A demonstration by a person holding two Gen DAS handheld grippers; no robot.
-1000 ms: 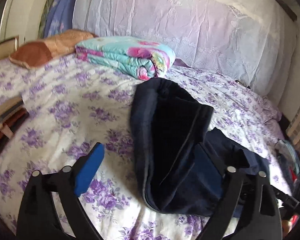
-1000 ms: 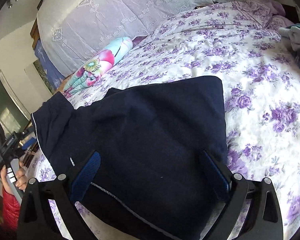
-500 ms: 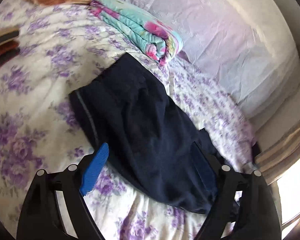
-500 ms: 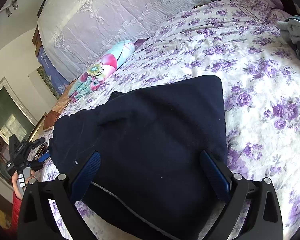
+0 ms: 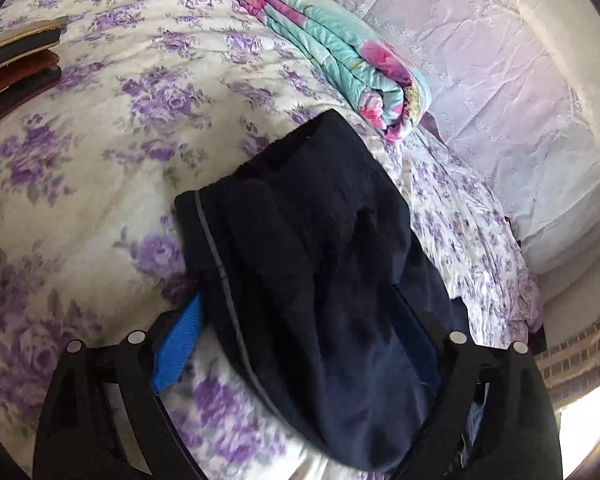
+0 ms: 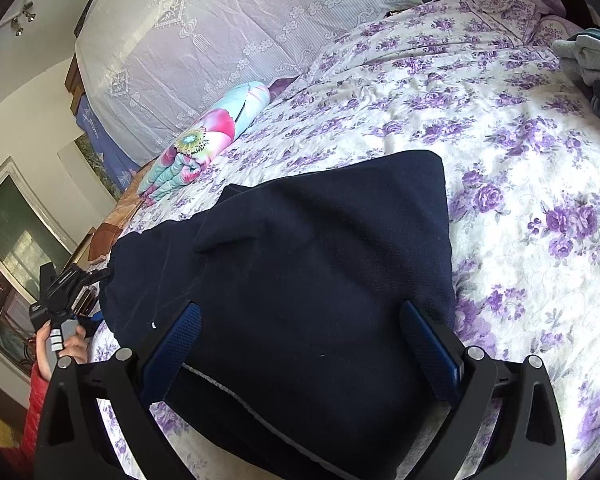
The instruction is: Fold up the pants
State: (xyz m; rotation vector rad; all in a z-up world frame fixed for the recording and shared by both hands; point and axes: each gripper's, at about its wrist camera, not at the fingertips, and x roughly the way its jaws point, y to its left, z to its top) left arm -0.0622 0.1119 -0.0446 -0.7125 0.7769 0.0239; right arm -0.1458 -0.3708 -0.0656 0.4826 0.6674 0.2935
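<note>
The dark pants [image 6: 300, 264] are laid part-folded on the bed [image 6: 520, 128], soft and limp; a grip at a folded edge is judged best. Both tools, left [image 5: 300, 344] and right [image 6: 300, 340], are spread open over the fabric, gripping nothing. A folded floral quilt [image 5: 340, 68] lies just beyond the far end

— Item: pants [image 5: 320, 280], near end?
— Cut off by the frame's bottom edge; right finger pad half buried in cloth.
— Item: clothes pile [image 6: 596, 68], far right?
— Cropped at the rim; contents indistinct.
</note>
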